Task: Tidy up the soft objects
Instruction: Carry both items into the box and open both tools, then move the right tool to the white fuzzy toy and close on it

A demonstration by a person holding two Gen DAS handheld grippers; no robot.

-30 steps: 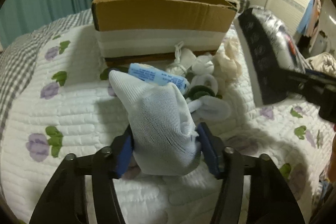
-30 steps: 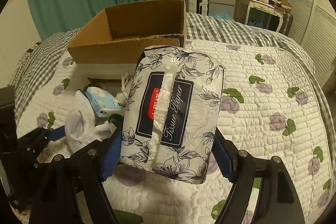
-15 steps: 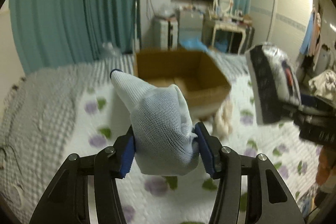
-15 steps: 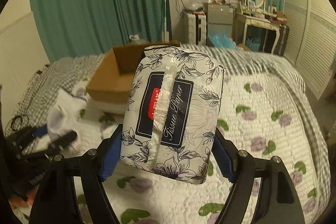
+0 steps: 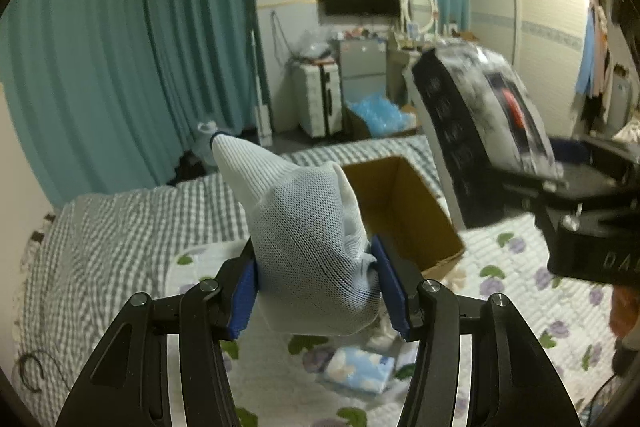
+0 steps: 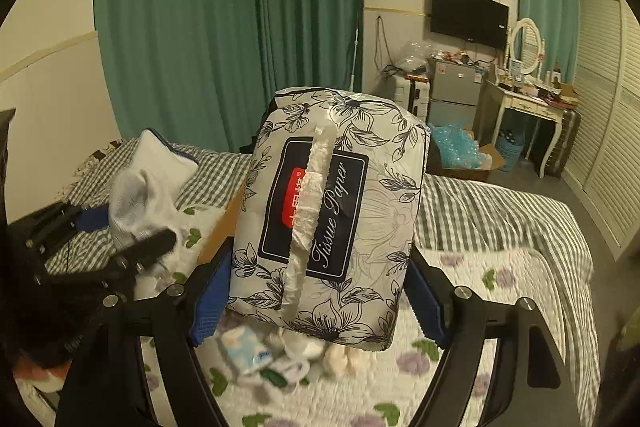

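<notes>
My left gripper (image 5: 316, 291) is shut on a white sock (image 5: 308, 239) and holds it high above the bed. My right gripper (image 6: 316, 297) is shut on a floral tissue paper pack (image 6: 332, 211), also lifted high. The sock (image 6: 140, 195) and the left gripper show at the left of the right wrist view. The tissue pack (image 5: 480, 131) shows at the right of the left wrist view. An open cardboard box (image 5: 404, 211) sits on the bed below and beyond the sock; the pack mostly hides it in the right wrist view.
Several soft items lie on the flowered quilt (image 5: 520, 291): a small blue tissue packet (image 5: 356, 371), also in the right wrist view (image 6: 248, 347), and white and cream bundles (image 6: 344, 359). Teal curtains, a fridge and a dressing table stand beyond the bed.
Both grippers have risen well above the bed with the sock and the tissue pack still held. The box and the pile of soft items now lie lower and farther off.
</notes>
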